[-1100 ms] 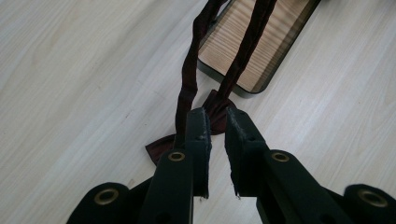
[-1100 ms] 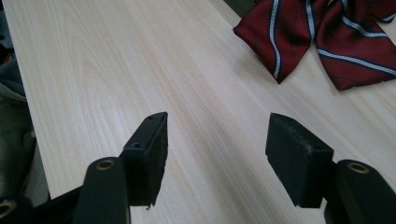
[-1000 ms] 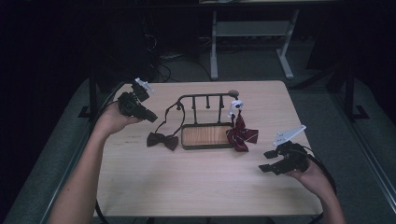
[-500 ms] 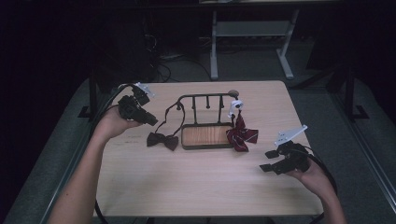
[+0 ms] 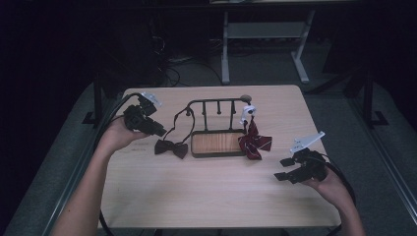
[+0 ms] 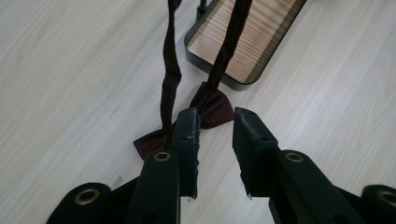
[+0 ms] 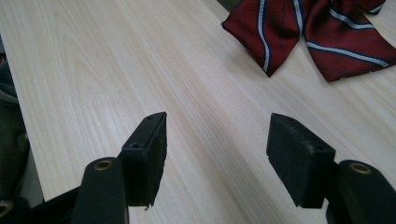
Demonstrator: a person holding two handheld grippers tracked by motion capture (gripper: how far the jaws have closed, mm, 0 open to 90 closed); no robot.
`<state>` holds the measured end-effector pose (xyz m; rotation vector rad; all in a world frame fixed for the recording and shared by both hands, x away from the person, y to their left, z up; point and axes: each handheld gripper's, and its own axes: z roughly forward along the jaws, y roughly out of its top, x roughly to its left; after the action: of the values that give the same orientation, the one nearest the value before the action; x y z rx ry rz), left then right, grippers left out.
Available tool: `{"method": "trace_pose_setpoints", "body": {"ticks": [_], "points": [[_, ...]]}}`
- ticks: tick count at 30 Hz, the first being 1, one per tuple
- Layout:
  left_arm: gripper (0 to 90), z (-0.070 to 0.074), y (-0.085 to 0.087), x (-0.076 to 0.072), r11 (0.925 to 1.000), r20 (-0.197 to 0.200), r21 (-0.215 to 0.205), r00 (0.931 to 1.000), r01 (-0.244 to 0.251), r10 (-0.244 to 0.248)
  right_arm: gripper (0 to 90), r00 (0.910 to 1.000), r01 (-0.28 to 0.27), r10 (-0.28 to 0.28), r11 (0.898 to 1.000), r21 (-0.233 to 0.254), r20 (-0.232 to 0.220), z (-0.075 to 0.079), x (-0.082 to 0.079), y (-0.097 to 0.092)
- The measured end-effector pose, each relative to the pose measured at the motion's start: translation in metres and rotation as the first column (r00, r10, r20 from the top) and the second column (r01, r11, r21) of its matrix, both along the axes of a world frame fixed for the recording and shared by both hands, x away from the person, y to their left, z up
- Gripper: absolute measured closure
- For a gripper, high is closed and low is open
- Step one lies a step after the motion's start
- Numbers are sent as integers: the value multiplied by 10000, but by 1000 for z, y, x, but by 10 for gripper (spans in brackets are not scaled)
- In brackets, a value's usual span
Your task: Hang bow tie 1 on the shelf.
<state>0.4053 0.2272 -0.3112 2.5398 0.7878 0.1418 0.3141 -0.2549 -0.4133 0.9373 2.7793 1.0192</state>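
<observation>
A dark bow tie (image 5: 171, 147) lies on the table left of a black rack (image 5: 216, 104). Its strap (image 5: 183, 118) loops up to the rack's left end. My left gripper (image 5: 160, 132) hovers just left of that bow tie (image 6: 205, 109). Its jaws have just been opening, and the left gripper (image 6: 215, 126) now shows a gap with nothing in it, while the strap (image 6: 170, 70) runs past the left jaw's outer side. A red striped bow tie (image 5: 254, 142) hangs from the rack's right end. My right gripper (image 5: 281, 169) rests open near the front right, and the right gripper (image 7: 215, 135) points toward the striped bow tie (image 7: 308, 28).
The rack stands on a wooden tray base (image 5: 219, 142) at the table's middle. A white hook piece (image 5: 248, 112) tops the rack's right end. Bare wooden tabletop (image 5: 206, 191) spreads in front. A desk frame (image 5: 265, 34) stands on the floor beyond the table.
The left hand has shifted slightly down in the picture, toward the dark bow tie. The right hand and both bow ties look unmoved.
</observation>
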Motion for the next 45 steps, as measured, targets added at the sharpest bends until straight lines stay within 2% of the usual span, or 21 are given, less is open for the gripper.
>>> {"method": "trace_pose_setpoints", "body": {"ticks": [16,31,45], "points": [[662,-11,5,-11,9996,3,-283,10000,-21,21,372,9998,140,-141,9999,-45,-103,-2,1,-2],[616,-22,7,-21,9993,20,-367,10000,40,-39,372,9998,162,-163,9999,-47,-110,-3,1,-3],[552,-28,6,-31,9990,233,-437,9997,98,-88,371,9998,161,-162,9998,-78,-100,-3,1,-3]]}}
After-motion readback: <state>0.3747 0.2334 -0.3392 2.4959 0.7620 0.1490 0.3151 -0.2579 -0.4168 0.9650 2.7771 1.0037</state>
